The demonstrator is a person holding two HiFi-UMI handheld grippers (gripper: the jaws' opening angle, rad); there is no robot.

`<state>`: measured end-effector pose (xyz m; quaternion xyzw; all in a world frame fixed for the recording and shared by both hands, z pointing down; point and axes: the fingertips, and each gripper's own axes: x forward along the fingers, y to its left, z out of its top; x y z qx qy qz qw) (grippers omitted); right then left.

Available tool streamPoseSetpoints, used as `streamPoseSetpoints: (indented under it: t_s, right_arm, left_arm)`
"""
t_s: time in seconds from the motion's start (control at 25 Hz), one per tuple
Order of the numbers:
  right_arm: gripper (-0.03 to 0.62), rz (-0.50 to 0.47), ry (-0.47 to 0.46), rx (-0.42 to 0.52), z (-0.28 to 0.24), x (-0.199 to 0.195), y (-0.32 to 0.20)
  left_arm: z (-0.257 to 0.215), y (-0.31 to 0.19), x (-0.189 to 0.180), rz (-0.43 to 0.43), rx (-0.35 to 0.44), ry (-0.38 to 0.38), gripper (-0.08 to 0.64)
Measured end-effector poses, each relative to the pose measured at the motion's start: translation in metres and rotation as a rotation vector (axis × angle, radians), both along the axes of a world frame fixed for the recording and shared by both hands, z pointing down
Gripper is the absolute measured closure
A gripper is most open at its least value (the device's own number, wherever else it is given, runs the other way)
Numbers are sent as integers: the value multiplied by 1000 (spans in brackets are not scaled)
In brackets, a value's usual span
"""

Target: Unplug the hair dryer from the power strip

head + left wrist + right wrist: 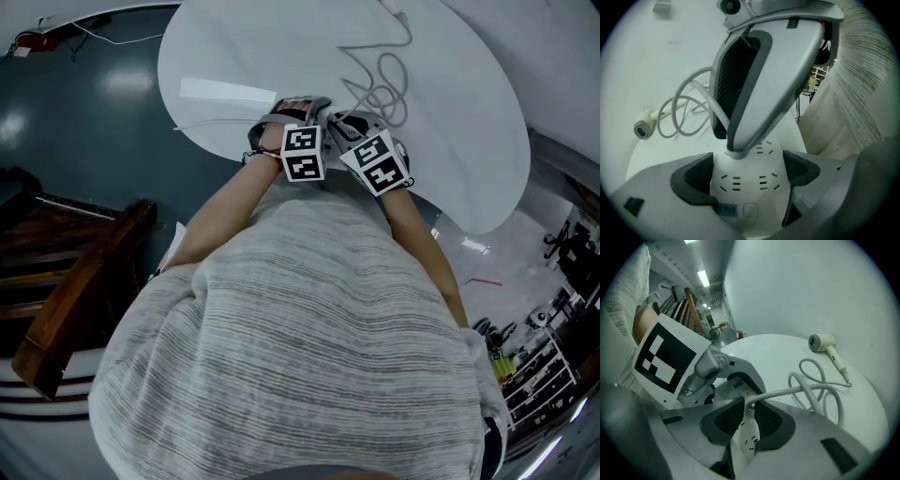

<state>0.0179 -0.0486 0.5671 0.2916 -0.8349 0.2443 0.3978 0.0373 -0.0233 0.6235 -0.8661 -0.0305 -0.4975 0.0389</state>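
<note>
A white power strip [750, 187] lies at the near edge of the round white table [234, 75]. My left gripper [747, 173] is shut on it, one dark pad against each side. My right gripper [747, 411] reaches in from above and is shut on the hair dryer's white plug [735, 152], which sits in a socket at the strip's far end. From the plug the grey cable [820, 385] runs in loose loops across the table to the small white hair dryer [824, 344], which lies on its side. In the head view both grippers [328, 122] are close together in front of my body.
The cable loops [380, 80] lie just beyond the grippers. A small white block [662, 7] sits far across the table. Dark wooden furniture [84, 291] stands on the floor to my left. Shelves with small items [539, 366] are at lower right.
</note>
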Motion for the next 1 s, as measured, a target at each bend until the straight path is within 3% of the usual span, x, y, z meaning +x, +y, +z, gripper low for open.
streamPoseSetpoints:
  t_s: [0.2,1.0]
  right_arm:
    - [535,-52,68,4,1,-2,-1]
    - [540,-73,179,-44,-1,2,5]
  left_arm:
    - [1,-1,-2,-9,-8,-12,100]
    - [6,1,2,-8,-42,-62,100]
